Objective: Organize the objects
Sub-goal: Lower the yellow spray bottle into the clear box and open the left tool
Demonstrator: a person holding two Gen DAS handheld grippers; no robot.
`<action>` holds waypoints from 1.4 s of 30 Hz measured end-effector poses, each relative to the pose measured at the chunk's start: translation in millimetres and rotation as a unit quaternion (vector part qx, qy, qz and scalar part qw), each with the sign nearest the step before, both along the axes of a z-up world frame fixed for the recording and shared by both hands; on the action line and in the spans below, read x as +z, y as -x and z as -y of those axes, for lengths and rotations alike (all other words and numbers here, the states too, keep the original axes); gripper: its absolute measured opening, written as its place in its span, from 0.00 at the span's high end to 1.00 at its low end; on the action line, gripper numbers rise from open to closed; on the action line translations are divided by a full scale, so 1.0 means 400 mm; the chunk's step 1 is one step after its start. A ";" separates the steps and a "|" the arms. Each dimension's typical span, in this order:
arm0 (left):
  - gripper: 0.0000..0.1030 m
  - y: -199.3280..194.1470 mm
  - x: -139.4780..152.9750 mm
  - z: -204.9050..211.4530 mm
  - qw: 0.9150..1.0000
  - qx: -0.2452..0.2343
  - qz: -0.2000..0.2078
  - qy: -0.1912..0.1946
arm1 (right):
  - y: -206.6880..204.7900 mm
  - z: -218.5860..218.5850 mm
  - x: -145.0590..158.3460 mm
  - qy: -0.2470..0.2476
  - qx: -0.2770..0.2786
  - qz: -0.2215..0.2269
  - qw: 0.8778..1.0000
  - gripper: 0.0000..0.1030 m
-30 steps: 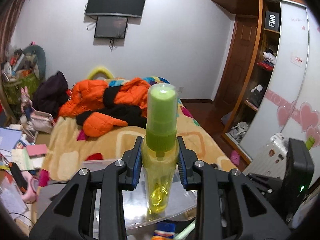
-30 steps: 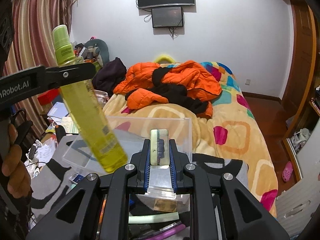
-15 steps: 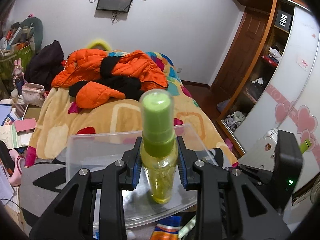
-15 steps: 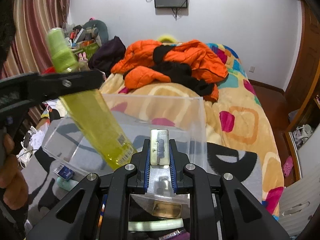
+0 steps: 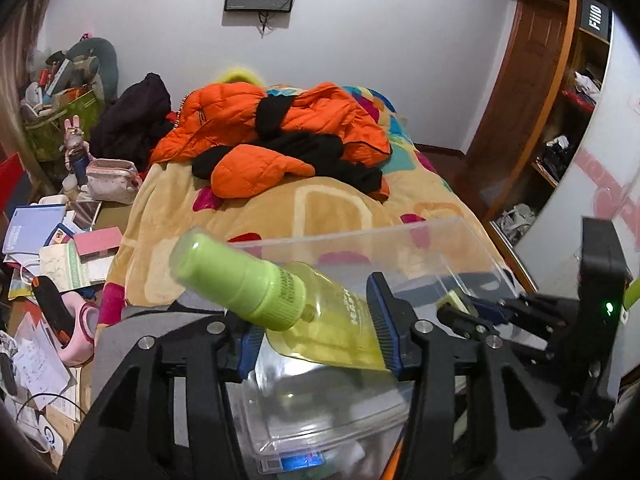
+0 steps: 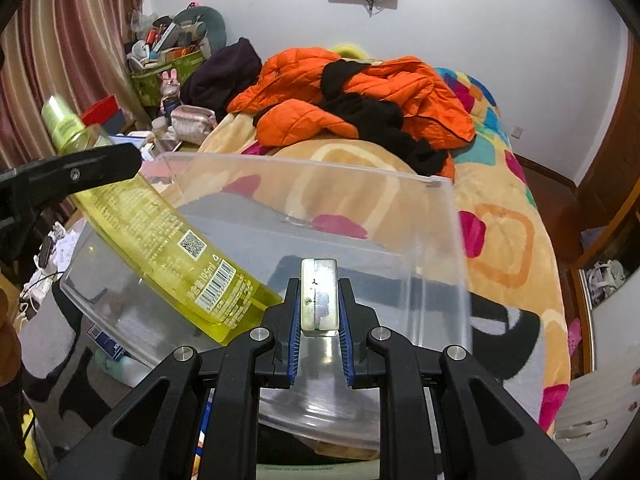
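A yellow-green spray bottle (image 5: 280, 300) with a green cap lies tilted between the fingers of my left gripper (image 5: 316, 334), which has opened wide around it. Its base rests inside a clear plastic bin (image 5: 460, 248). In the right wrist view the bottle (image 6: 160, 236) leans with its base on the bin (image 6: 440, 240) floor, cap up and left. My right gripper (image 6: 319, 328) is shut on a small pale rectangular block (image 6: 319, 300) over the bin's near edge.
A bed with a yellow patterned blanket (image 5: 180, 216) and orange jackets (image 5: 260, 120) lies beyond the bin. A cluttered table with books and papers (image 5: 48, 240) stands at left. A wardrobe (image 5: 580, 120) stands at right. More items lie under the bin (image 5: 304, 460).
My left gripper has opened and the bottle has tipped from upright to leaning left, its base down in the bin. Both grippers have moved lower toward the bin. The right gripper stays shut on the block.
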State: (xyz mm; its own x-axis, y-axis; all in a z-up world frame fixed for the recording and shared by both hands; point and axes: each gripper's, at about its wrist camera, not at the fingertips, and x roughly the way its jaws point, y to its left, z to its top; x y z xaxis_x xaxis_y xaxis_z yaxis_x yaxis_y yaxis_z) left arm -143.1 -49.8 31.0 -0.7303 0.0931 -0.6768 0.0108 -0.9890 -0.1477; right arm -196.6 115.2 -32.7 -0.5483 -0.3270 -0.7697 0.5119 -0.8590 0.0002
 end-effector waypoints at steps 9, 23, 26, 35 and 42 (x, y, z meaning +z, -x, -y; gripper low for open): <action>0.44 -0.025 -0.014 0.004 1.000 0.001 -0.001 0.019 | 0.005 0.027 -0.026 -0.013 0.010 0.017 1.000 0.86; 0.30 -0.063 -0.035 0.042 0.999 0.009 0.022 0.037 | 0.004 0.030 -0.021 -0.003 0.019 0.026 0.999 0.71; 0.27 -0.072 -0.039 0.033 0.999 0.003 0.028 0.045 | -0.011 0.024 -0.011 -0.001 0.022 0.018 1.000 0.64; 0.21 -0.105 -0.057 0.028 0.997 -0.014 0.052 0.051 | -0.071 -0.022 0.023 0.020 0.027 0.008 0.999 0.54; 0.21 -0.127 -0.069 0.025 0.996 -0.013 0.063 0.065 | -0.120 -0.076 0.054 0.043 0.020 0.001 0.999 0.48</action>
